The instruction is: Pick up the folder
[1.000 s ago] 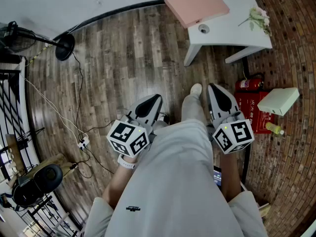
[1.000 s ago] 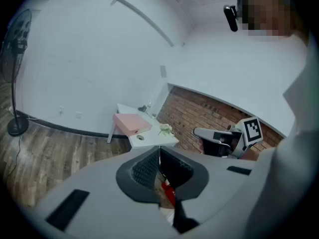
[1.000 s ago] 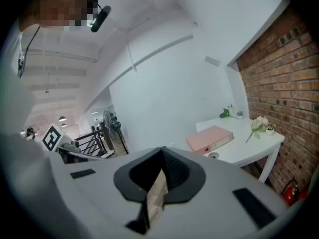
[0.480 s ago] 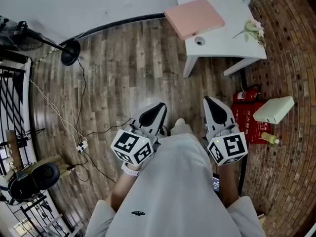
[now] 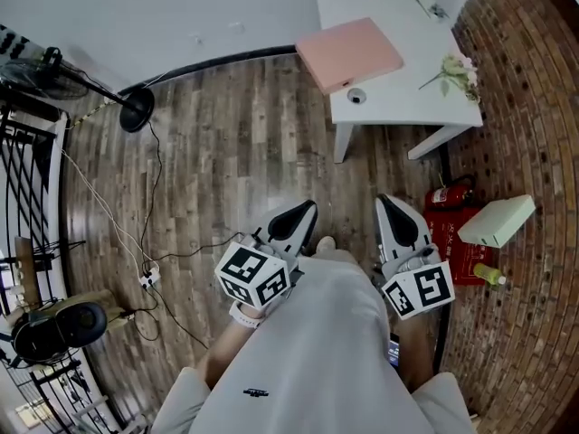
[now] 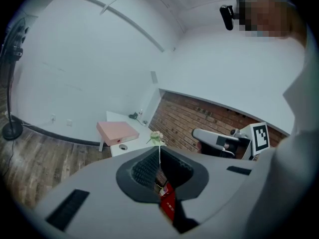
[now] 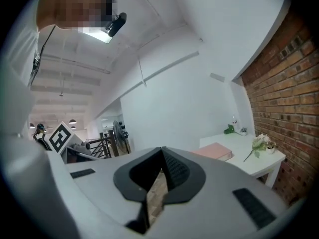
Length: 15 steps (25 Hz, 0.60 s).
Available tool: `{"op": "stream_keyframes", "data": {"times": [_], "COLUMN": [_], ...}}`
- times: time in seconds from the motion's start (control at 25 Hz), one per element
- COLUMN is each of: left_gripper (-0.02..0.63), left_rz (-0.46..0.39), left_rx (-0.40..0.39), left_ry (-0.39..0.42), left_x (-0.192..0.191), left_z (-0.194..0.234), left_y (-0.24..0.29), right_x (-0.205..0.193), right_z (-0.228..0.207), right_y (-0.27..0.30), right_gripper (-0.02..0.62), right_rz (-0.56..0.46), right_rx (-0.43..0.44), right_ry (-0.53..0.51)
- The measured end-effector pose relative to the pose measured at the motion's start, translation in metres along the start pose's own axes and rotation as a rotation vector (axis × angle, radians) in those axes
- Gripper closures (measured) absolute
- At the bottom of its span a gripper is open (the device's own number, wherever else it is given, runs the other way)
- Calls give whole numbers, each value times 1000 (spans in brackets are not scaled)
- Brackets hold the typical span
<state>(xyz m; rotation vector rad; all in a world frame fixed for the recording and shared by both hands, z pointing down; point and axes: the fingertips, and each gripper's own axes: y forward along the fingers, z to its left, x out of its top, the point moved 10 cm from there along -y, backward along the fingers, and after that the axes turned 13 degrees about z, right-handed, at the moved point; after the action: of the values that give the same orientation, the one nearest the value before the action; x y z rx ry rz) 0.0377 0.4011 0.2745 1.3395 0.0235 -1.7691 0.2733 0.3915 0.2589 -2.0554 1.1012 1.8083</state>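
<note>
The pink folder (image 5: 348,54) lies flat on the near left corner of a white table (image 5: 398,80), far ahead of both grippers. In the left gripper view the folder (image 6: 117,131) shows small above the jaws; the right gripper view has the folder (image 7: 213,151) to the right of its jaws. My left gripper (image 5: 306,212) and right gripper (image 5: 389,206) are held close to the person's body, side by side, over the wooden floor. Both point toward the table. Each pair of jaws meets at the tips with nothing between them.
Artificial flowers (image 5: 457,69) and a small round cap (image 5: 355,96) lie on the table beside the folder. A fire extinguisher (image 5: 450,193), a red box (image 5: 457,242) and a white box (image 5: 496,221) stand by the brick wall at right. Cables (image 5: 149,274) and a fan base (image 5: 137,111) lie at left.
The table and folder have slid lower in the head view as the person steps toward them. Both grippers are carried along, still shut and empty.
</note>
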Motion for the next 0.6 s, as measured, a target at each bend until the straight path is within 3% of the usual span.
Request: {"op": "stream_keyframes", "data": {"times": [0.6], "left_gripper": [581], "left_rz": [50], "left_rx": [-34], "left_ry": [84], "left_x": [4], "left_z": [-21], "left_y": [13], "right_x": [-30], "right_z": [-13], "right_y": [-25], "right_gripper": [588], "right_rz": [18], "right_rx": [-86], "right_ry": [66]}}
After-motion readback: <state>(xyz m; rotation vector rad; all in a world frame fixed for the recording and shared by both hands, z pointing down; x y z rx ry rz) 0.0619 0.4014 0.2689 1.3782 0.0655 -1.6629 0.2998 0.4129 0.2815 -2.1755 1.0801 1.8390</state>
